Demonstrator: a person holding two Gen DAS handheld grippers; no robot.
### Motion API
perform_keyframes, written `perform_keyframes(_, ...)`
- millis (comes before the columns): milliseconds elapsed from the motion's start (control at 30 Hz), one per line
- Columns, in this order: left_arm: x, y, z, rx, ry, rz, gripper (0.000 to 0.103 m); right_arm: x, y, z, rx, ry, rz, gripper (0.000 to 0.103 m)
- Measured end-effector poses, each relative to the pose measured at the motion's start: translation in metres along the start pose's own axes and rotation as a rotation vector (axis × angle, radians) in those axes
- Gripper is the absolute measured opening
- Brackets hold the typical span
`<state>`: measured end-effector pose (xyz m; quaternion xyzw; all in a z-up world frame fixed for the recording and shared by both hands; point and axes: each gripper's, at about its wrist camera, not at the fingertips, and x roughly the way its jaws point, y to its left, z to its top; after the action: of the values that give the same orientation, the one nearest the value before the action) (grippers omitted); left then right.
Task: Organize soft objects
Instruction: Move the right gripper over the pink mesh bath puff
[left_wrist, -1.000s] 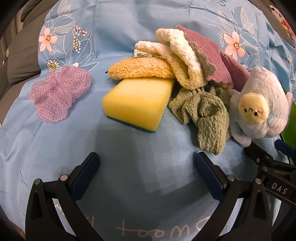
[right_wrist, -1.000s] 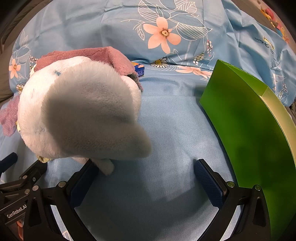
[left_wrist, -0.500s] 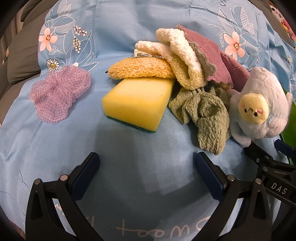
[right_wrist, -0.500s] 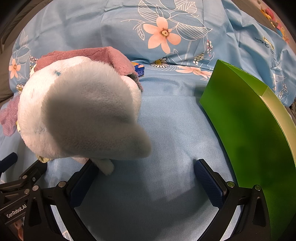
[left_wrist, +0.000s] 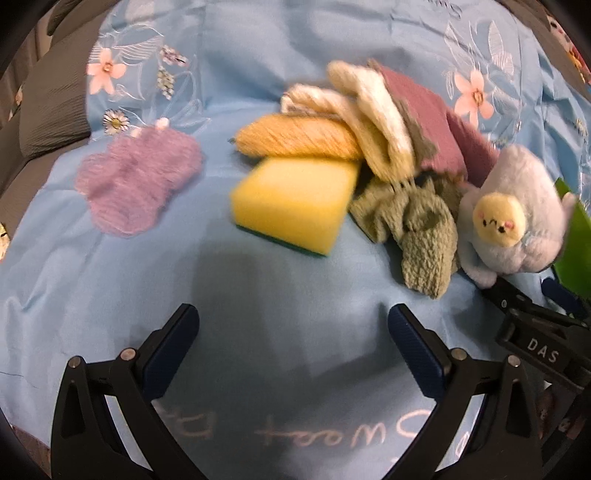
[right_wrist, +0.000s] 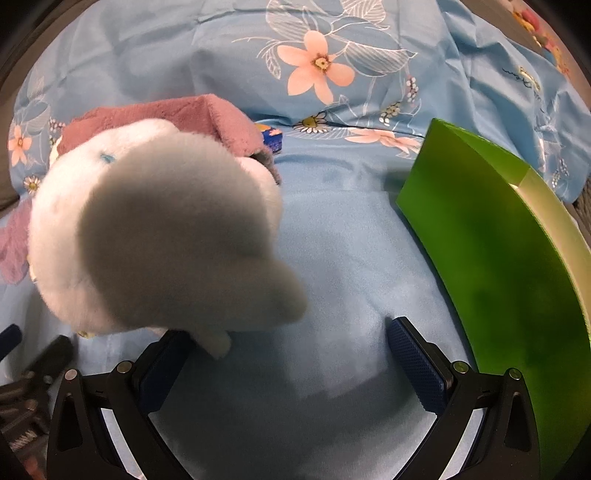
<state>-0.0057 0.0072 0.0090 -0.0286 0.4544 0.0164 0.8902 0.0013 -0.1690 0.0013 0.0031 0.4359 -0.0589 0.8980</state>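
The left tool (left_wrist: 291, 325) is spread wide and holds nothing, and it hangs over the light blue flowery cloth (left_wrist: 258, 295) that covers the counter. Pale writing is stitched on the cloth near this tool, but it is upside down and I cannot read it. The right tool (right_wrist: 288, 343) is spread wide too and pinches nothing, though its left finger touches the foot of the fluffy pale blue plush toy with a yellow face (left_wrist: 513, 218). White letters on the side of that right tool read "DAS". No soft thing looks put away yet, so I think the job is just at the start. All of them sit in one heap in the middle of the cloth: a yellow sponge block with a green bottom (left_wrist: 295, 203), a crumpled green knit cloth (left_wrist: 417, 229), a fuzzy orange cloth (left_wrist: 299, 140), a cream fluffy towel (left_wrist: 373, 114) and a dusty pink towel (left_wrist: 432, 118). A purple mesh puff (left_wrist: 136, 184) lies apart on the left. A bright green bin (right_wrist: 495, 251) stands at the right, just beside the toy, and I cannot see inside it.
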Motion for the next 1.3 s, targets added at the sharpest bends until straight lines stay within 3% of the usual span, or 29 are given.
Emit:
perform_keyframes(167, -0.029, 0.032, 0.01, -0.042, -0.076, 0.032, 0.102, -0.048, 0.02, 0.011, -0.054, -0.146, 0.067, 0.103)
perform_keyframes(300, -0.044, 0.076, 0.017, -0.139, -0.106, 0.033, 0.101, -0.091, 0.049, 0.029, -0.068, -0.208, 0.228, 0.103)
perform_keyframes(367, -0.048, 0.094, 0.016, -0.193, -0.105, 0.03, 0.1, -0.098, 0.067, 0.037, -0.099, -0.191, 0.27, 0.103)
perform_keyframes(533, -0.055, 0.124, 0.018, -0.253, -0.105, 0.016, 0.1, -0.094, 0.113, 0.063, -0.106, -0.158, 0.262, 0.103)
perform_keyframes(633, -0.056, 0.131, 0.019, -0.27, -0.099, 0.0, 0.099, -0.089, 0.149, 0.076, -0.18, -0.127, 0.343, 0.103)
perform_keyframes(833, -0.054, 0.156, 0.022, -0.338, -0.071, -0.006, 0.095, -0.039, 0.224, 0.094, -0.23, 0.043, 0.521, 0.103)
perform_keyframes(967, -0.045, 0.172, 0.022, -0.397, -0.024, -0.018, 0.092, -0.005, 0.256, 0.093, -0.228, 0.1, 0.535, 0.101)
perform_keyframes(1067, -0.043, 0.176, 0.022, -0.4, -0.009, -0.027, 0.091, 0.018, 0.268, 0.09, -0.218, 0.16, 0.535, 0.088)
perform_keyframes(1167, -0.046, 0.174, 0.023, -0.368, -0.024, 0.009, 0.091, 0.03, 0.27, 0.082, -0.226, 0.165, 0.537, 0.066)
perform_keyframes(1233, -0.048, 0.172, 0.023, -0.35, -0.033, 0.016, 0.091, 0.035, 0.271, 0.078, -0.238, 0.173, 0.525, 0.029)
perform_keyframes(1300, -0.048, 0.172, 0.023, -0.345, -0.035, 0.007, 0.091, 0.033, 0.266, 0.074, -0.224, 0.178, 0.544, 0.018)
